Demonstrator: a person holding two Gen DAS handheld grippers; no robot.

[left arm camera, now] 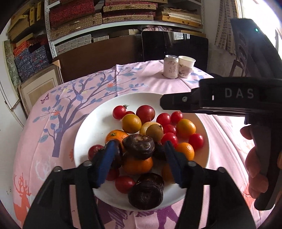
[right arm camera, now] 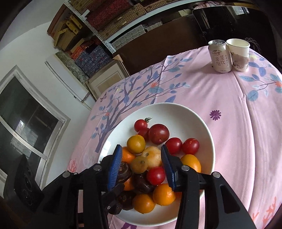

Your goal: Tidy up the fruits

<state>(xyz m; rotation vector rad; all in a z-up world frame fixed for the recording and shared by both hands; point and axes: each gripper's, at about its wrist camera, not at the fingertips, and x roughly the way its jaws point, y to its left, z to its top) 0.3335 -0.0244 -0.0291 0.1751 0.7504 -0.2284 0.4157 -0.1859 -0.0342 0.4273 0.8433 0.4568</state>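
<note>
Nearby, can (left arm camera: 170, 66) touching paper cup (left arm camera: 186, 66).

Fruit at plate's (left arm camera: 84, 141) near side hidden behind left hand-held gripper (left arm camera: 139, 156), can (right arm camera: 220, 56) lettering too small to read

Black hand-held gripper (left arm camera: 139, 162), blue ribbed pads (left arm camera: 105, 163), silver screws.

We see both pictures lit by soft daylight, and in the left wrist view the window (left arm camera: 260, 10) at upper right is blown out to white. The white plate (left arm camera: 91, 130) shows mild glare and faint shadows under the fruit. Fisheye bending curves the shelves (right arm camera: 105, 42) and darkens the corners. The blue pads (left arm camera: 105, 162) close to the lens look slightly blurred, perhaps from motion.
</note>
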